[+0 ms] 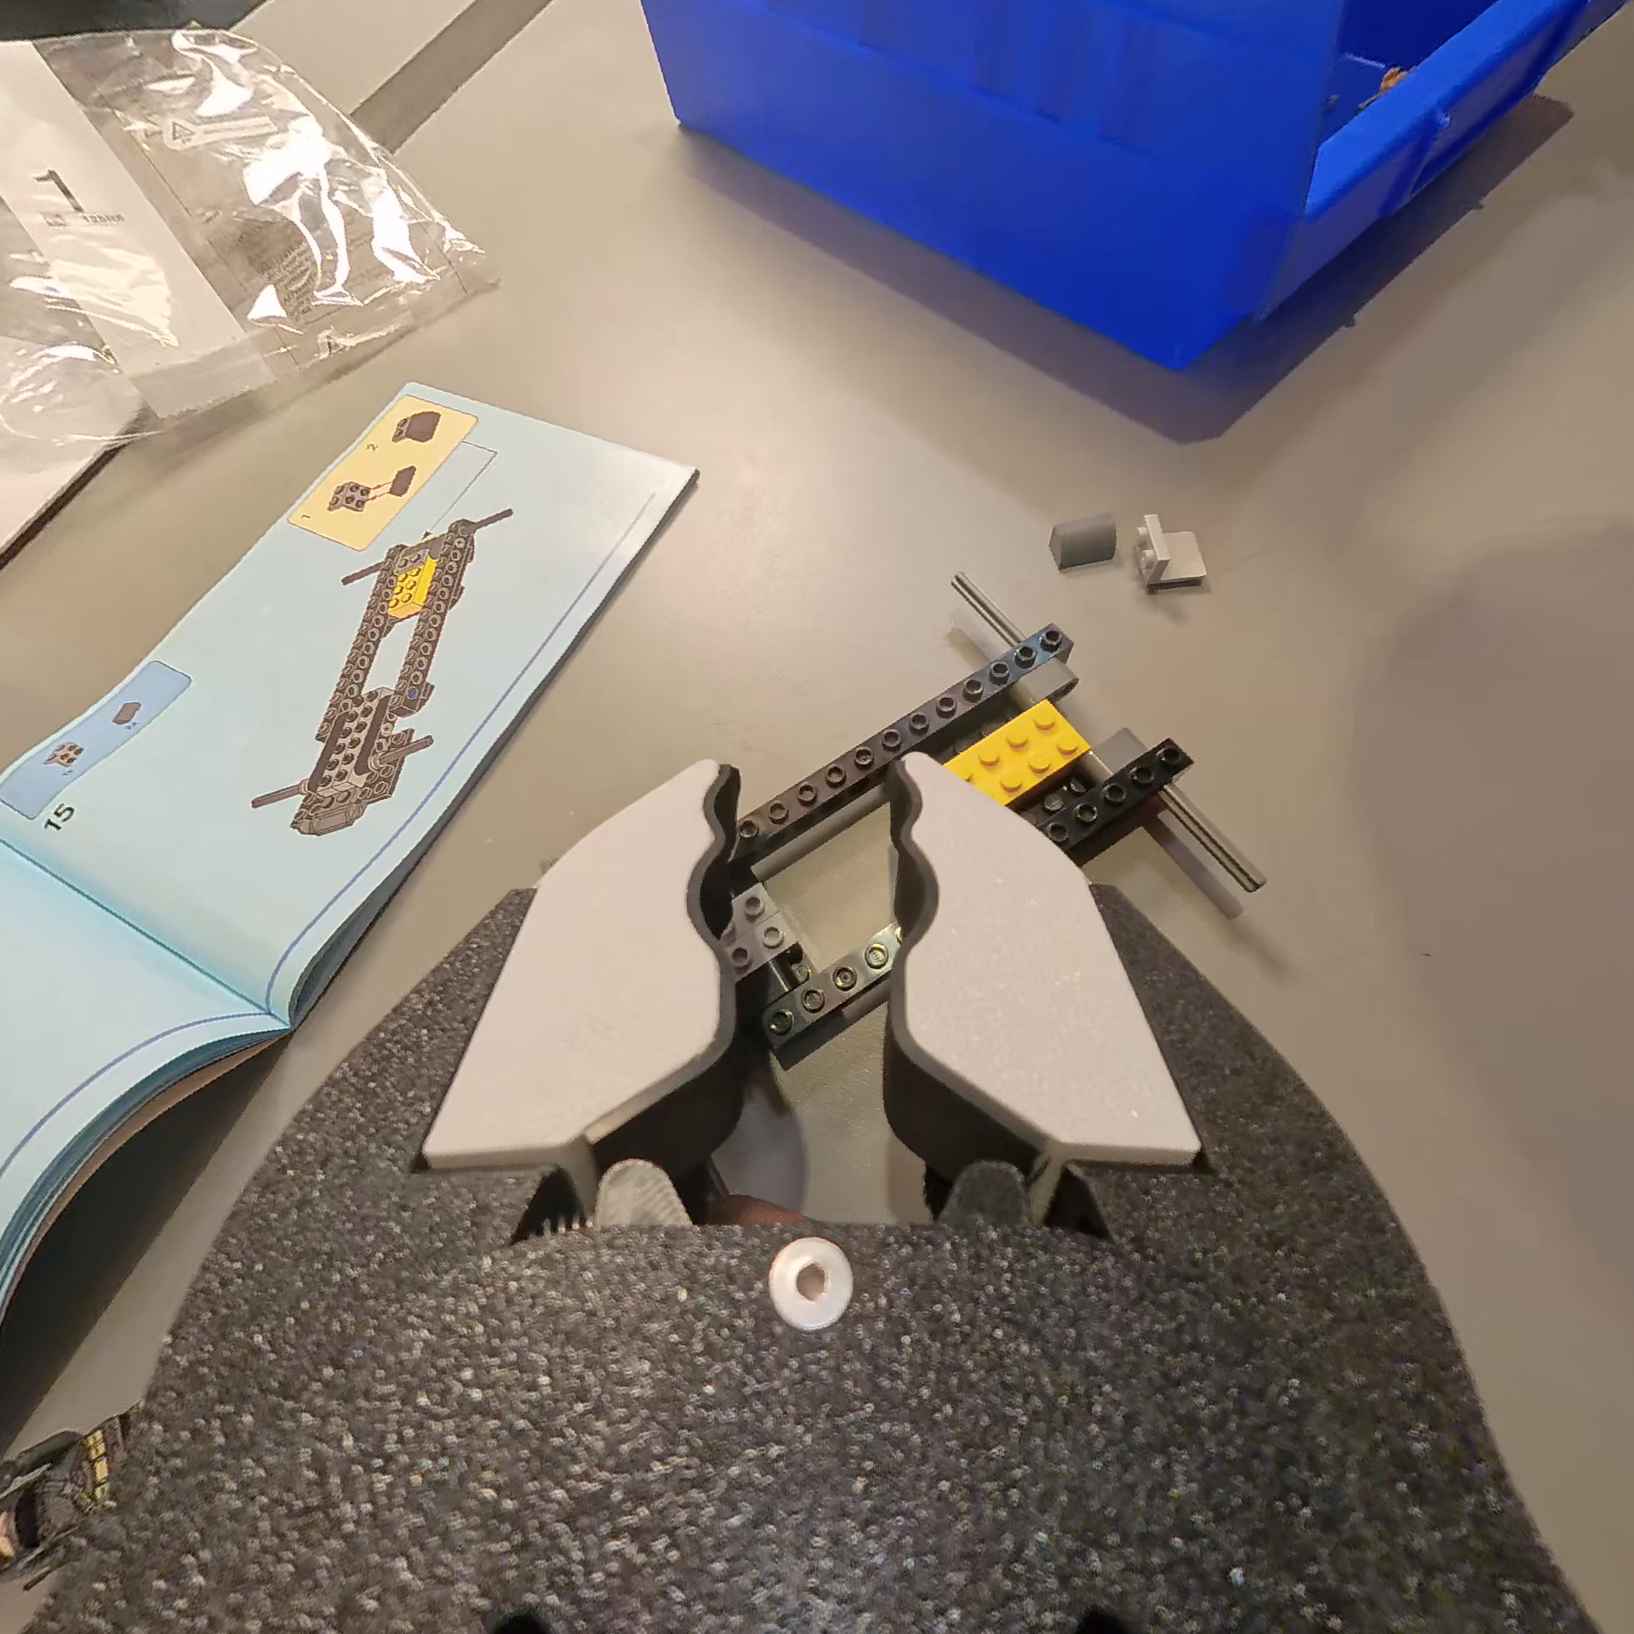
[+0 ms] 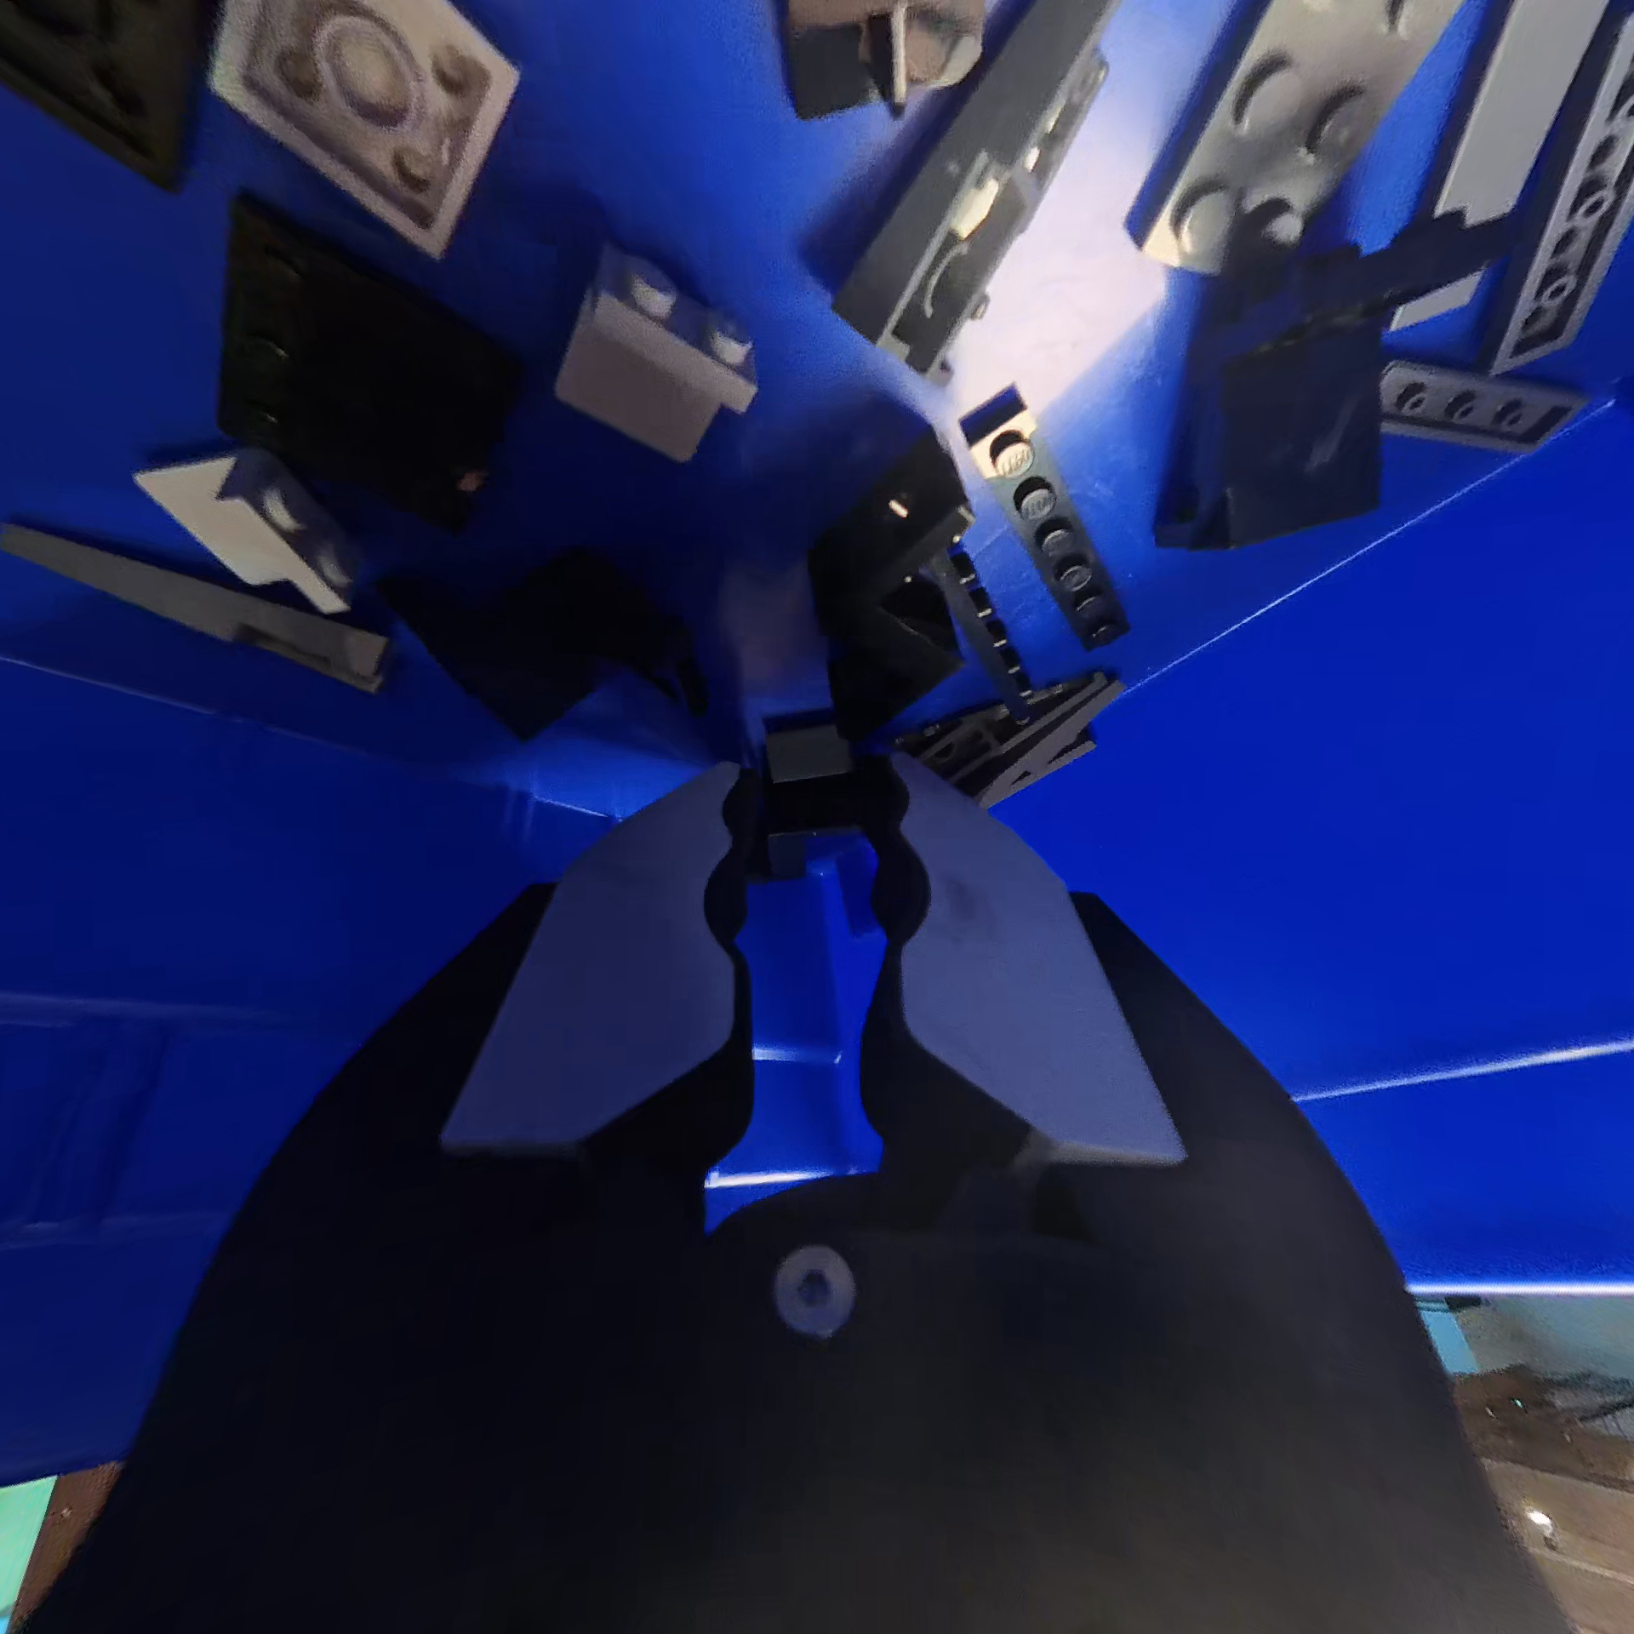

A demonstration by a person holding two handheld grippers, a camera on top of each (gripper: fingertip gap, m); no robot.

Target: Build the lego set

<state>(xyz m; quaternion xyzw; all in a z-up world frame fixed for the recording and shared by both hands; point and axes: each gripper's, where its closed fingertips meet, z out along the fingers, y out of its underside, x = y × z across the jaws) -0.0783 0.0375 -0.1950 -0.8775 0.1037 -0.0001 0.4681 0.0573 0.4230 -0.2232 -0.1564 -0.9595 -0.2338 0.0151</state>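
Black brick frame [image 1: 928,752] with yellow brick [image 1: 1017,752] lies on grey table [image 1: 796,442]; left gripper [image 1: 813,796] straddles its near end, fingers pressing both sides. Booklet [image 1: 265,707] to its left, 2 grey pieces [image 1: 1123,544] beyond. Right gripper [image 2: 818,796], inside blue bin [image 2: 1326,796], clamps a small dark brick [image 2: 809,778].

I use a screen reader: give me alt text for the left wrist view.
The left gripper straddles a black brick frame with a yellow brick on a grey table; an open instruction booklet lies left, a blue bin beyond.
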